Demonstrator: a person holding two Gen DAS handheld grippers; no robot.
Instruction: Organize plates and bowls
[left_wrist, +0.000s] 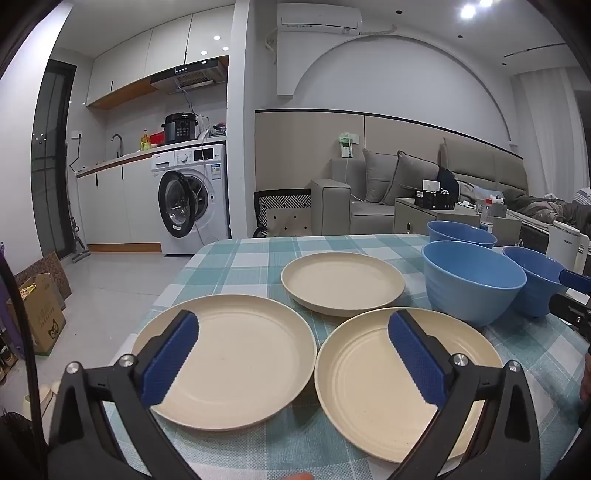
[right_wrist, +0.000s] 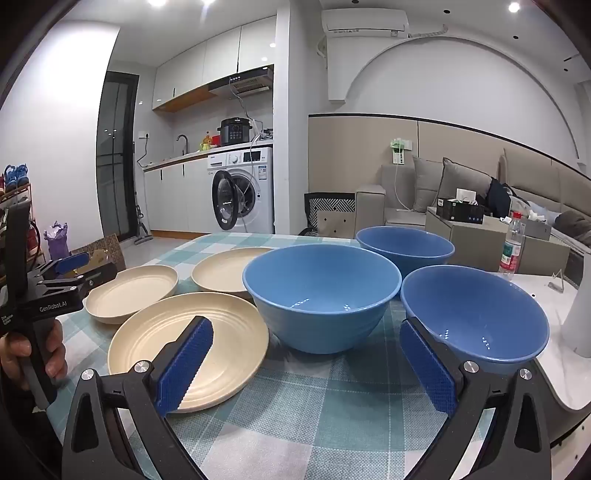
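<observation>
Plates and bowls are sitting spread out on a table covered in a teal checked cloth (left_wrist: 236, 254), none of them stacked. In the left wrist view, three cream plates are forming a triangle: one (left_wrist: 240, 365) at seven o'clock, one (left_wrist: 354, 373) at five o'clock beside it with their rims almost meeting, and a third (left_wrist: 342, 282) at twelve o'clock behind them. Three blue bowls are clustering toward three o'clock: a large bowl (left_wrist: 472, 286) just beside the plates, another (left_wrist: 461, 233) behind it, and a darker one (left_wrist: 532, 284) at the right edge.

The left gripper (left_wrist: 293, 356) is hovering over the two near plates with its blue-padded jaws standing wide apart, holding nothing. The right gripper (right_wrist: 306, 363) is likewise gaping wide and empty, its left pad above a cream plate (right_wrist: 229, 328) and its right pad against the near rim of the darker bowl (right_wrist: 476, 314), with the large bowl (right_wrist: 321, 295) at twelve o'clock.

A person's hand (right_wrist: 26, 350) is gripping the left tool's handle at nine o'clock in the right wrist view.
</observation>
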